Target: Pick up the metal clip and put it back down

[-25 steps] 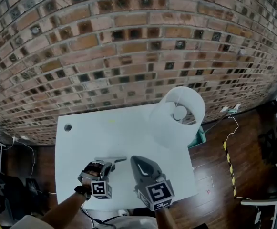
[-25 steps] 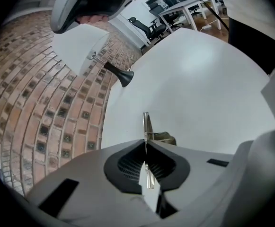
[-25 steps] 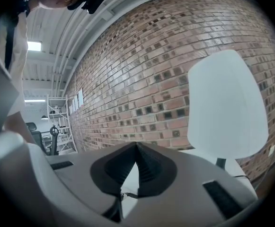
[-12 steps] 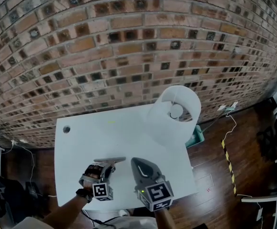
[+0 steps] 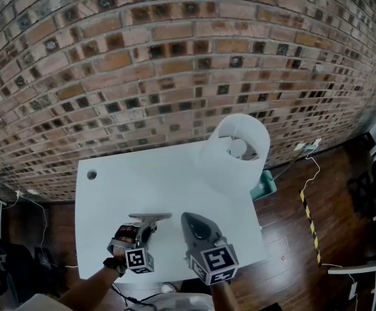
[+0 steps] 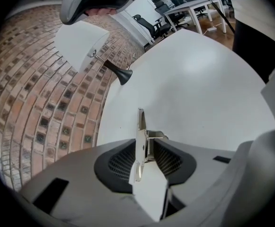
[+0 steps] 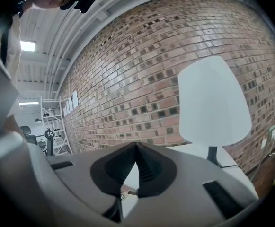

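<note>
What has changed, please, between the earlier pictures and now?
The left gripper has just been opening its jaws and has let go of the metal clip, which now stands free between them on the white table. Both hands, the shut right gripper and the lamp stayed where they were.

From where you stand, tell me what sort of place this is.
Probably an open-plan office or workshop: an exposed brick wall, a white table with a shaded lamp, and office chairs at desks beyond.
</note>
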Motion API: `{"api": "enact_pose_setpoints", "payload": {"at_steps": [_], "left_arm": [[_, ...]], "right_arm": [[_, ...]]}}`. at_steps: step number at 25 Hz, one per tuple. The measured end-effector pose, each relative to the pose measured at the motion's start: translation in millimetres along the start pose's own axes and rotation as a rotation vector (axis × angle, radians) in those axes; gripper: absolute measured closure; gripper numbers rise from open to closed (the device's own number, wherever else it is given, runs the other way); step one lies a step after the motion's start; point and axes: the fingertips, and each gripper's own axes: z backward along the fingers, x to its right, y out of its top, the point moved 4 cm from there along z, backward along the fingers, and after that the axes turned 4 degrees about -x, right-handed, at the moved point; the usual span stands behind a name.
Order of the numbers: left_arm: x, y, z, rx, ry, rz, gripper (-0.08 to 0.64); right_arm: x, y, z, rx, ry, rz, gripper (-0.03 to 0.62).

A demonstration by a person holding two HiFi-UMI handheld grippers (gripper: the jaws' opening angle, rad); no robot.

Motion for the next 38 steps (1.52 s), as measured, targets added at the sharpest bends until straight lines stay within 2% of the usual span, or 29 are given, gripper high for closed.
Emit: {"api": "enact_pose_setpoints", "payload": {"at_steps": [4,6,8,10,12,14,17,20,24,28,33,35,38], "left_arm": [[7,-7,16,0.007,-0.009,0.053,0.416],[9,-15,26,0.022,0.001,0.105,0.418],[9,-10,46,0.088,-0.033,0.184,0.419],[9,1,70,0.188,-0.076,0.244,0.422],[3,11,93,0.291,-0.095,0.321,0.487],[-6,14,113,0.359,-0.089,0.391,0.549],[-18,11,134,0.432,-0.048,0.456,0.549],[-36,6,162,0.517,-0.008,0.576,0.549],[-57,0,197,0.599,0.041,0.659,0.549],[-74,-30,233,0.722,0.071,0.875,0.549],[-85,-60,285,0.808,0.170,1.061,0.551],[-87,-66,298,0.823,0.219,1.103,0.551],[-78,-63,299,0.803,0.231,1.124,0.551]], "right_arm": [[2,7,7,0.023,-0.020,0.008,0.597],[1,9,10,0.025,-0.024,0.013,0.597],[0,10,16,0.024,-0.028,0.019,0.597],[-1,12,22,0.025,-0.034,0.027,0.597],[-4,18,26,0.029,-0.034,0.044,0.597],[-12,24,30,0.038,-0.028,0.071,0.595],[-29,31,40,0.057,-0.024,0.114,0.595],[-52,39,56,0.079,-0.015,0.145,0.597],[-79,50,80,0.113,-0.019,0.187,0.595],[-104,54,101,0.150,0.011,0.178,0.595],[-112,54,129,0.181,0.026,0.152,0.595],[-112,56,130,0.197,0.036,0.110,0.597],[-120,54,128,0.204,0.058,0.084,0.597]]}}
